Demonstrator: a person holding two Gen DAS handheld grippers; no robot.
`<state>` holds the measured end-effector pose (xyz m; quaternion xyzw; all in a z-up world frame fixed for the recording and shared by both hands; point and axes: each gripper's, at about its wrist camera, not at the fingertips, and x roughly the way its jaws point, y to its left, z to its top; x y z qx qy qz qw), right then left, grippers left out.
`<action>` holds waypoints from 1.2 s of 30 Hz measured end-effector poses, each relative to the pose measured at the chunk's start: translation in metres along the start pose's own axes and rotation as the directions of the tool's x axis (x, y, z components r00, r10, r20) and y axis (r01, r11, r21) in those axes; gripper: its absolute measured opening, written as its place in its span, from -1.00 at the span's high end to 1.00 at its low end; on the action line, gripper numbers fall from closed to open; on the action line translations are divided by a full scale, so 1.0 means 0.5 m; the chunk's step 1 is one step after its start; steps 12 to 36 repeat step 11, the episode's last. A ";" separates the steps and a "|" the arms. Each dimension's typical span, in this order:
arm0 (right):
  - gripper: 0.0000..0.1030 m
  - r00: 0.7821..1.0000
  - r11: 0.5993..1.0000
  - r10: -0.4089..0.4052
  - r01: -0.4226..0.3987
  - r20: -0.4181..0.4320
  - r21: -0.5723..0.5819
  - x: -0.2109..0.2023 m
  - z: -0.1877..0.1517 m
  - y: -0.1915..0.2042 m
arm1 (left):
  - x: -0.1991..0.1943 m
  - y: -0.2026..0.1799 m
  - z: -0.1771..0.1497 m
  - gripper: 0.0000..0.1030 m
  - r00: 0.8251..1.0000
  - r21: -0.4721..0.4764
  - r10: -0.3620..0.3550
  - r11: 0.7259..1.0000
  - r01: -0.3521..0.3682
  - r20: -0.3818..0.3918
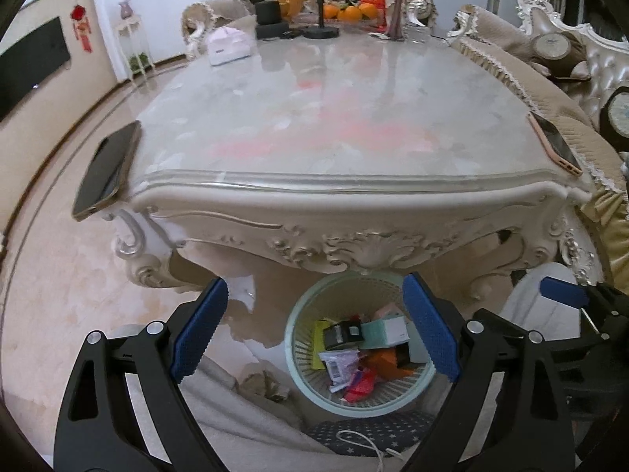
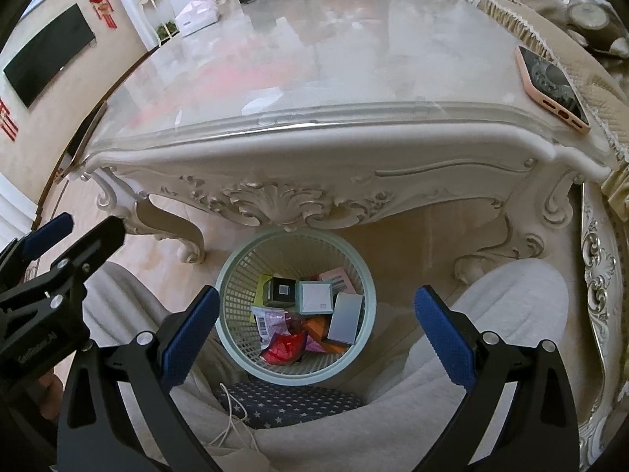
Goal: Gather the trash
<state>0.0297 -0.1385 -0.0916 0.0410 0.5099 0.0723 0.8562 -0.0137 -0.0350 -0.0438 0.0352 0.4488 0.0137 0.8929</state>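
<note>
A pale green mesh waste basket (image 1: 298, 314) (image 2: 232, 275) stands on the floor under the near edge of the ornate table. It holds several pieces of trash: small boxes (image 1: 387, 328) (image 2: 314, 297), a barcoded wrapper (image 1: 338, 365) (image 2: 271, 322) and a red wrapper (image 2: 283, 350). My left gripper (image 1: 316, 330) is open and empty above the basket. My right gripper (image 2: 316, 336) is open and empty above it too. The right gripper also shows at the right edge of the left wrist view (image 1: 562, 293). The left gripper shows at the left edge of the right wrist view (image 2: 47, 232).
The marble-topped table (image 1: 314, 126) (image 2: 314, 59) bears a dark phone (image 1: 106, 169) overhanging its left corner, a pink phone (image 1: 554, 143) (image 2: 552, 86) at its right corner, a tissue box (image 1: 228, 45), oranges (image 1: 350, 11) and a vase far back. Sofas stand to the right.
</note>
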 end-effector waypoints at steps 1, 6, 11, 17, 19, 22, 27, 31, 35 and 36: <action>-0.84 1.000 1.000 -0.004 0.004 0.005 0.001 -0.002 0.000 -0.001 | -0.001 0.000 0.000 -0.71 1.000 0.002 0.004 1.000 -0.004 0.005; -0.84 0.999 1.000 -0.015 0.015 0.030 0.011 -0.018 -0.005 -0.002 | -0.003 0.008 -0.001 -0.71 0.995 -0.021 -0.097 0.995 0.097 -0.013; -0.84 1.000 1.000 -0.009 0.009 0.024 -0.008 -0.013 -0.003 0.004 | 0.000 0.003 -0.002 -0.71 0.999 -0.011 -0.048 0.999 0.048 -0.011; -0.84 1.000 1.000 -0.009 0.009 0.024 -0.008 -0.013 -0.003 0.004 | 0.000 0.003 -0.002 -0.71 0.999 -0.011 -0.048 0.999 0.048 -0.011; -0.84 1.000 1.000 -0.009 0.009 0.024 -0.008 -0.013 -0.003 0.004 | 0.000 0.003 -0.002 -0.71 0.999 -0.011 -0.048 0.999 0.048 -0.011; -0.84 1.000 1.000 -0.009 0.009 0.024 -0.008 -0.013 -0.003 0.004 | 0.000 0.003 -0.002 -0.71 0.999 -0.011 -0.048 0.999 0.048 -0.011; -0.84 1.000 1.000 -0.009 0.009 0.024 -0.008 -0.013 -0.003 0.004 | 0.000 0.003 -0.002 -0.71 0.999 -0.011 -0.048 0.999 0.048 -0.011; -0.84 1.000 1.000 -0.009 0.009 0.024 -0.008 -0.013 -0.003 0.004 | 0.000 0.003 -0.002 -0.71 0.999 -0.011 -0.048 0.999 0.048 -0.011; -0.84 1.000 1.000 -0.009 0.009 0.024 -0.008 -0.013 -0.003 0.004 | 0.000 0.003 -0.002 -0.71 0.999 -0.011 -0.048 0.999 0.048 -0.011; -0.84 1.000 1.000 -0.009 0.009 0.024 -0.008 -0.013 -0.003 0.004 | 0.000 0.003 -0.002 -0.71 0.999 -0.011 -0.048 0.999 0.048 -0.011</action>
